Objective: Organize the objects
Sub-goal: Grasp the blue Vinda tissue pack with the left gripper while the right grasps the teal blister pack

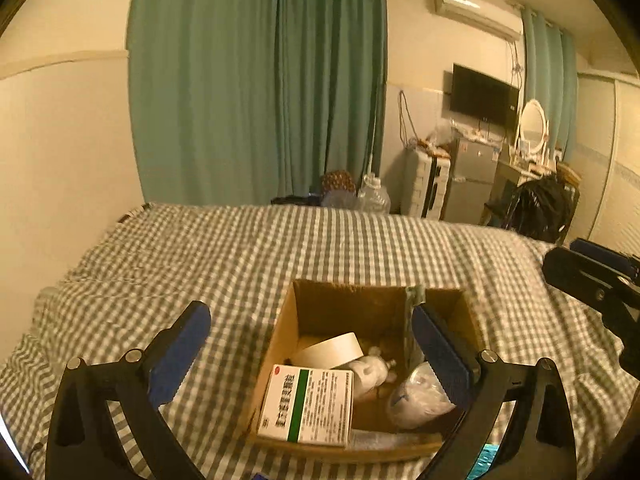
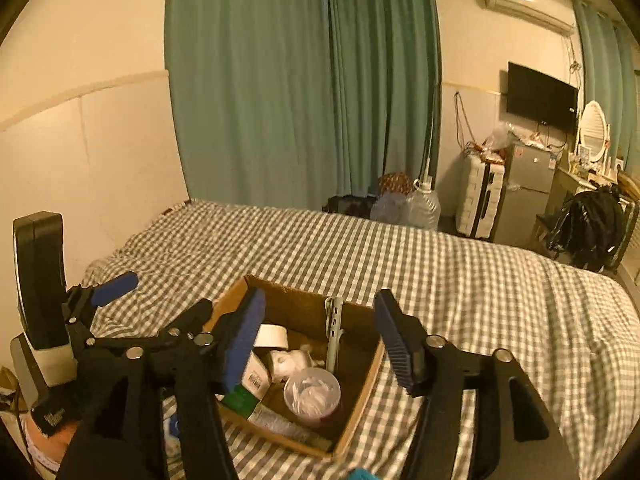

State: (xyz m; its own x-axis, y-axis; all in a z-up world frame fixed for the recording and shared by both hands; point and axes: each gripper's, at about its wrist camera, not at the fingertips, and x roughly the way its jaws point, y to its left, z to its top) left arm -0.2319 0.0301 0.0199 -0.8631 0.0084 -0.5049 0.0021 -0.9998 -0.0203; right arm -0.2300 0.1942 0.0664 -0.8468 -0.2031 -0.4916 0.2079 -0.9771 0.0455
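An open cardboard box (image 1: 340,304) (image 2: 362,390) sits on the checked bed. Inside lie a white-and-green medicine box (image 1: 308,404), a roll of white tape (image 1: 328,350) (image 2: 272,336), a small white bottle (image 1: 370,372) (image 2: 286,362), a clear round tub of cotton swabs (image 2: 312,394) (image 1: 416,396) and an upright grey-green comb (image 2: 335,332). My left gripper (image 1: 312,354) hovers open over the box's left half, holding nothing. My right gripper (image 2: 320,342) is open above the box, also holding nothing. Each gripper shows at the edge of the other's view, the right gripper (image 1: 592,276) and the left gripper (image 2: 116,284).
The bed's grey-and-white checked sheet (image 1: 280,248) spreads around the box, with a cream wall (image 1: 60,140) on the left. Beyond the bed are green curtains (image 1: 256,80), a water jug (image 2: 424,204), a white suitcase (image 2: 480,196), a small fridge (image 2: 524,188) and a black backpack (image 2: 588,224).
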